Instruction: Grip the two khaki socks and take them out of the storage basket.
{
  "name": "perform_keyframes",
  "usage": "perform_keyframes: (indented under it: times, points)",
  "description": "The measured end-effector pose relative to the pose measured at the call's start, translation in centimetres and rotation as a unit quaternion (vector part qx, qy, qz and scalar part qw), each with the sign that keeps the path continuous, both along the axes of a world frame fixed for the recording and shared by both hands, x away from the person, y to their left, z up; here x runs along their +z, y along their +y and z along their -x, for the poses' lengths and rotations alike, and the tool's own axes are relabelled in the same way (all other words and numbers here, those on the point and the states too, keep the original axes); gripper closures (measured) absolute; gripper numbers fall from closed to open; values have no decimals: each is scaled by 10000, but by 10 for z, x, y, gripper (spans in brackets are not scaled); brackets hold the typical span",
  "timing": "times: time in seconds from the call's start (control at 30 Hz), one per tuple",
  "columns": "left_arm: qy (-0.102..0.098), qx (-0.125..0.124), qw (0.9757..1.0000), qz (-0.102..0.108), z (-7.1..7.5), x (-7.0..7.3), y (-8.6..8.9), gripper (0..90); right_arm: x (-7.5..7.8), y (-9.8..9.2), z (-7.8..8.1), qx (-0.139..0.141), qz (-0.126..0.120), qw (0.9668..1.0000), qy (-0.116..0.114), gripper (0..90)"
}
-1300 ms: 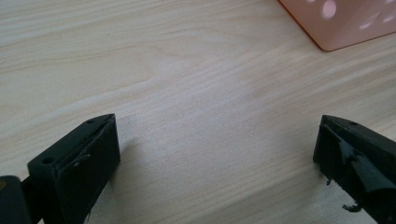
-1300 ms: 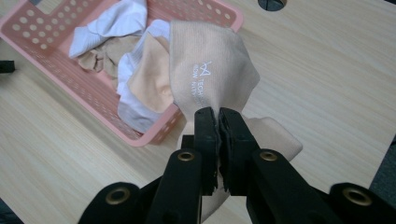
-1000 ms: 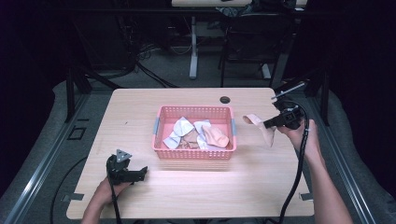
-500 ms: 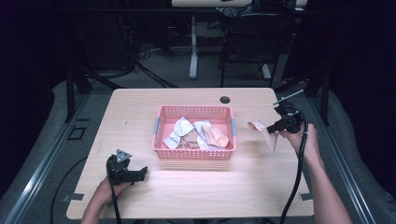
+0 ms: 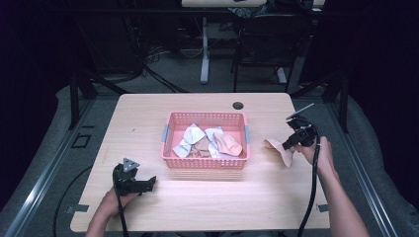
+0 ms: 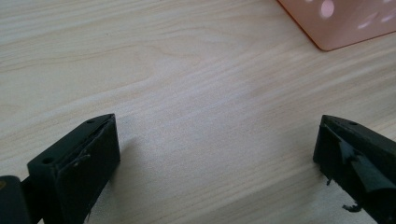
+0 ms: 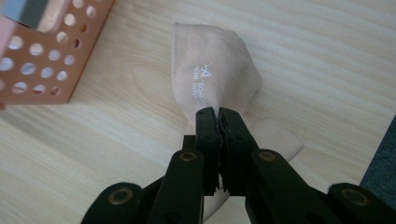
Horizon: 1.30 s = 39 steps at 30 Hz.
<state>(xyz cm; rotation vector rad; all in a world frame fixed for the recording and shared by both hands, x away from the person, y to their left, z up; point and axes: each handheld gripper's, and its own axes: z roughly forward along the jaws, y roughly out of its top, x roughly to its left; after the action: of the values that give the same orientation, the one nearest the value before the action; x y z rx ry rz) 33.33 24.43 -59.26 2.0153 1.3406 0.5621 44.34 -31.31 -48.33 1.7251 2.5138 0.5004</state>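
A beige sock (image 5: pixel 277 148) (image 7: pixel 215 84) with small white lettering hangs onto the table right of the pink basket (image 5: pixel 170 160), pinched in my right gripper (image 5: pixel 288 143) (image 7: pixel 217 114), whose jaws are shut on it. Its lower end touches the wood. The basket holds several white and beige cloth pieces (image 5: pixel 212 141). Near the table's front left, my left gripper (image 5: pixel 148 181) (image 6: pixel 217 154) lies low over bare wood, jaws wide open with nothing between them. A corner of the basket (image 6: pixel 341 21) shows at the top right of the left gripper view.
A round black cable hole (image 5: pixel 238 105) sits at the table's far edge behind the basket. The table's right edge (image 5: pixel 321 163) runs just beyond my right hand. Chair and desk legs stand on the floor behind the table.
My right gripper has carried the sock down and toward me, from above the table beside the basket to where the sock touches the wood. The left gripper has stayed put.
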Motion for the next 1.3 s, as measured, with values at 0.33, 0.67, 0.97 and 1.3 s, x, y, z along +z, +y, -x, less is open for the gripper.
perform_keyframes:
  times: [0.33,0.67,0.97,1.3]
  points:
    - [-1,0,10000,0,0,0,0,5,-27,12,-6,92,62,9993,370,856]
    - [-1,-4,10000,-5,0,0,0,5,-15,14,-1,231,-301,9992,81,399]
    - [3,-10,10000,-5,0,0,0,4,14,25,8,450,-400,9977,-314,149]
    - [4,-31,10000,-19,0,0,0,5,27,44,14,652,-438,9960,-434,31]
